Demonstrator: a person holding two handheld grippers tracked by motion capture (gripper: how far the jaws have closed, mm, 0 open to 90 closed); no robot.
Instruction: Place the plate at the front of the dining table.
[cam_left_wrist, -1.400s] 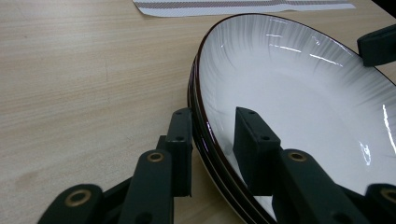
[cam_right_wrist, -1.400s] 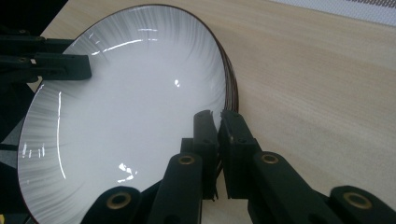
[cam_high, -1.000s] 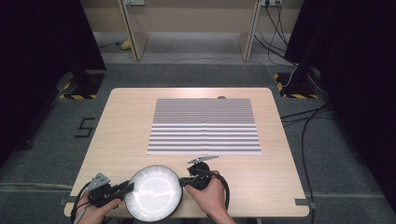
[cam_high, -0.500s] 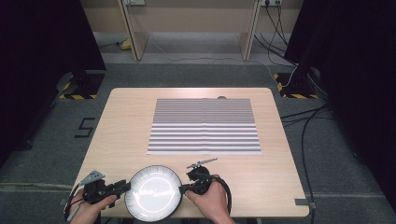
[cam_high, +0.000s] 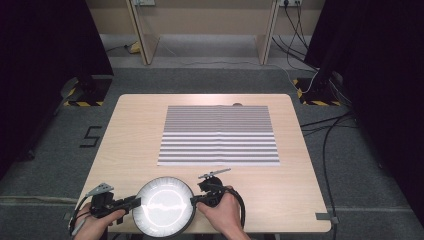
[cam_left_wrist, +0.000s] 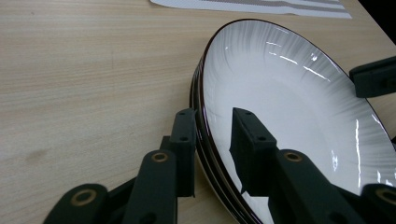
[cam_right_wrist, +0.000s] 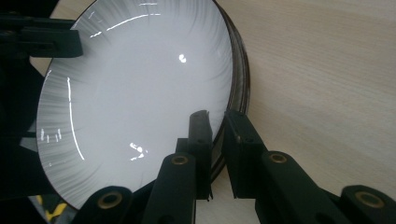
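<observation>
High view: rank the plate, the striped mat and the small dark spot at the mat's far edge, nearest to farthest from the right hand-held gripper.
1. Plate: at the right hand-held gripper, its rim between the jaws.
2. Striped mat: mid-table, beyond it.
3. Dark spot: at the mat's far edge.

Bright overhead light; glare streaks on plate (cam_high: 164, 206); dark surroundings; close views soft.

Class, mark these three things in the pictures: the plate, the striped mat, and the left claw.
plate (cam_high: 162, 207): high view, on its glossy white middle.
striped mat (cam_high: 219, 135): high view, on the middle of the striped cloth.
left claw (cam_left_wrist: 212, 140): left gripper view, midway between its two black fingertips, astride the plate's rim.
</observation>
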